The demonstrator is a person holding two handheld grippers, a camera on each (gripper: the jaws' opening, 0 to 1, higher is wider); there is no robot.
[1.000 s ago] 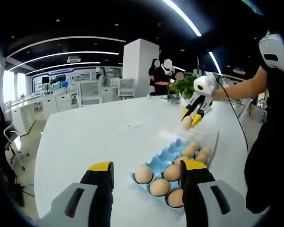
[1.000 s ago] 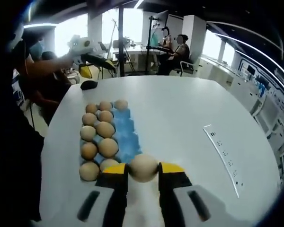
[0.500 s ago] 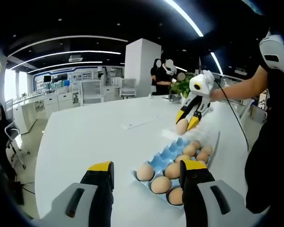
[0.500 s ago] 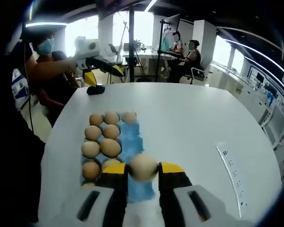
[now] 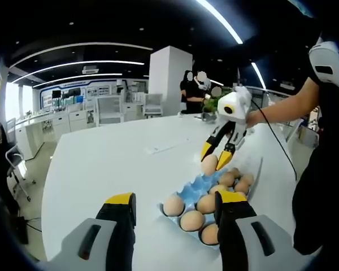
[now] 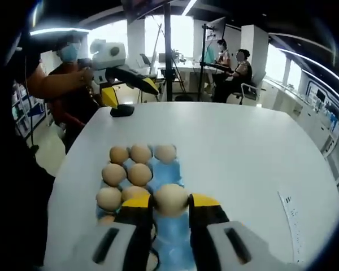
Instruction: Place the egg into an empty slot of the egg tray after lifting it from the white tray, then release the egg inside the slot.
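The blue egg tray (image 6: 168,237) has free slots in its column at 3 o'clock, under the right claw (image 6: 170,204) that carries an egg (image 6: 170,199). Other eggs (image 6: 130,169) block the columns at 9 o'clock. The counter (image 6: 243,147) at 3 o'clock is open.

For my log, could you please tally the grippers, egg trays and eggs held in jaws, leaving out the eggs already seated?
Grippers: 2 (left gripper, right gripper)
blue egg tray: 1
egg held in jaws: 1
Total: 4
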